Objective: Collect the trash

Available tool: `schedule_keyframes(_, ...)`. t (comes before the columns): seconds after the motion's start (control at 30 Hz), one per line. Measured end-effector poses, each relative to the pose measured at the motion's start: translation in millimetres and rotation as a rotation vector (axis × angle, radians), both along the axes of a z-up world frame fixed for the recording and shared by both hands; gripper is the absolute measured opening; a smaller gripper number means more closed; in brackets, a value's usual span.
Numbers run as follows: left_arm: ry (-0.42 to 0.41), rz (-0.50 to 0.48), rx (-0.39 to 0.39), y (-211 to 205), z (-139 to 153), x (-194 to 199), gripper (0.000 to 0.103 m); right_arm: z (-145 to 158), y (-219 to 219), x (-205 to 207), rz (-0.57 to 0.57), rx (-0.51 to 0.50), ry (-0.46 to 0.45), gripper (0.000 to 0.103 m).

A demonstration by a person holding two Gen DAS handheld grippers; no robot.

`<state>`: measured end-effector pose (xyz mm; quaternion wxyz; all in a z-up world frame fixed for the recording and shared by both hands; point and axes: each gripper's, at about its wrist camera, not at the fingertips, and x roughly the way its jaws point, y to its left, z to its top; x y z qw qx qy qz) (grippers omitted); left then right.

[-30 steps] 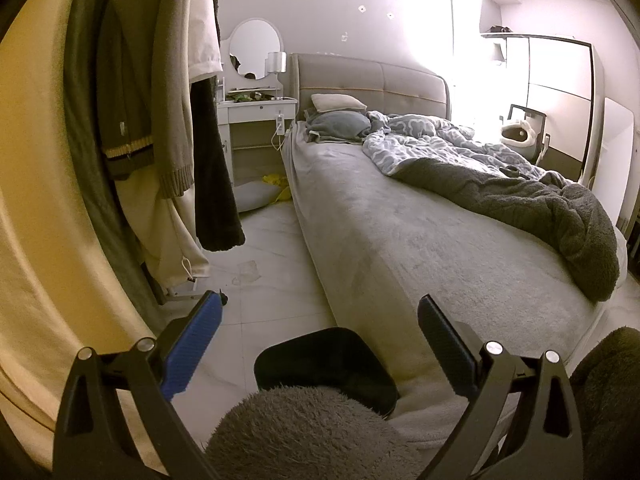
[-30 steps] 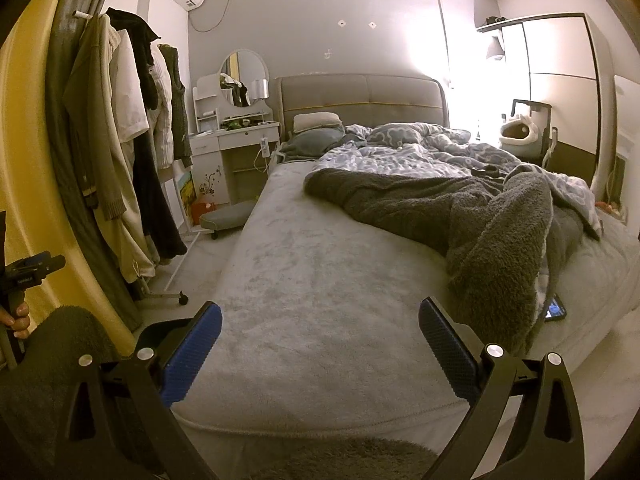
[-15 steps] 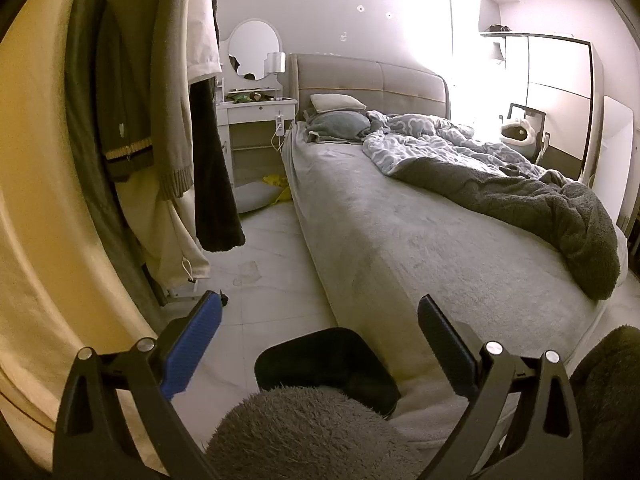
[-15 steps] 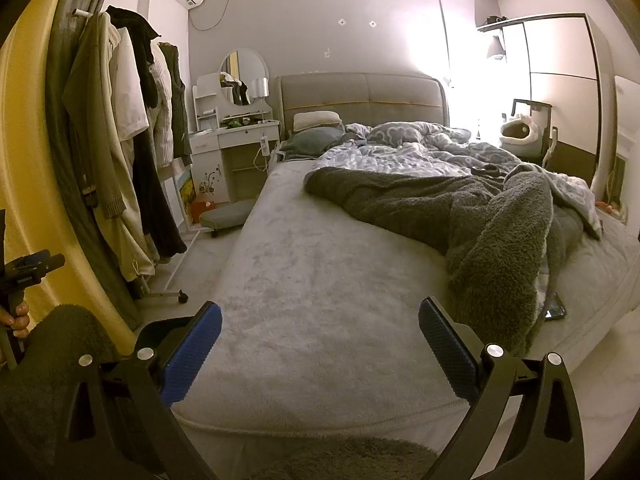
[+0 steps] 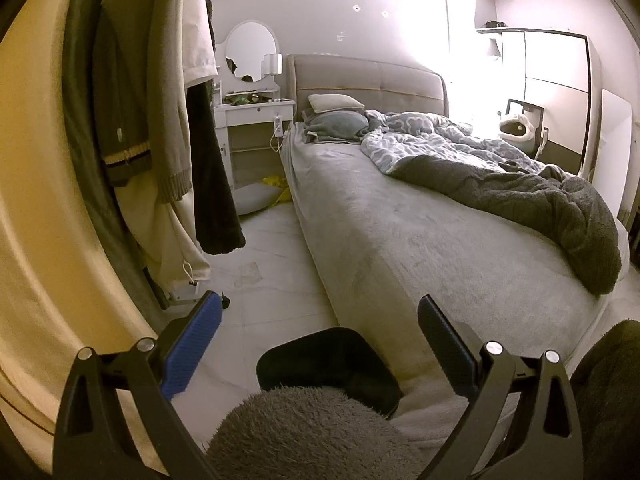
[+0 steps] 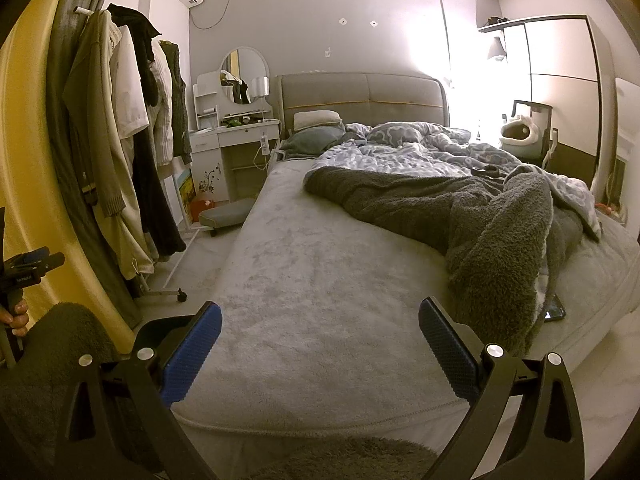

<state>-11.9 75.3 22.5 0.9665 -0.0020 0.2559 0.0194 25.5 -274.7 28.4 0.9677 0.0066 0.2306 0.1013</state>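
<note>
A black bin [image 5: 328,364], its opening dark, stands on the pale tiled floor [image 5: 272,280] against the foot corner of the bed [image 5: 400,240]; in the left wrist view it lies low between the two fingers, partly hidden by a grey fleecy mass [image 5: 304,432] at the bottom edge. A crumpled, translucent scrap of wrapping [image 5: 248,274] lies on the floor farther off, near the base of the clothes rack [image 5: 160,140], and something yellow [image 5: 276,184] sits by the dressing table [image 5: 248,120]; what it is cannot be told. The left gripper [image 5: 318,338] has its jaws wide apart and holds nothing. The right gripper [image 6: 320,340], likewise spread wide and empty, points over the grey bed cover toward a dark fleece blanket [image 6: 460,216] and a patterned duvet [image 6: 420,152]. A phone [image 6: 554,310] lies at the blanket's edge near the foot of the mattress. At the left edge of the right wrist view, a hand [image 6: 16,316] grips the other tool's handle.
</note>
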Motion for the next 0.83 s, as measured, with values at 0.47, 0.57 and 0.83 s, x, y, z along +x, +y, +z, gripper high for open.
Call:
schedule_keyframes(0.47,0.0,0.0,0.001,0.1,0.0,-0.1,0.1,1.0,0.1,0.1,0.001,-0.001,0.001,0.1)
schedule_keyframes(0.57,0.0,0.0,0.001,-0.3,0.0,-0.1,0.1,1.0,-0.1,0.1,0.0,-0.002,0.001,0.1)
schedule_keyframes(0.83,0.004,0.002,0.003,-0.7,0.0,0.1,0.1,1.9,-0.3,0.3,0.001,-0.002,0.001,0.1)
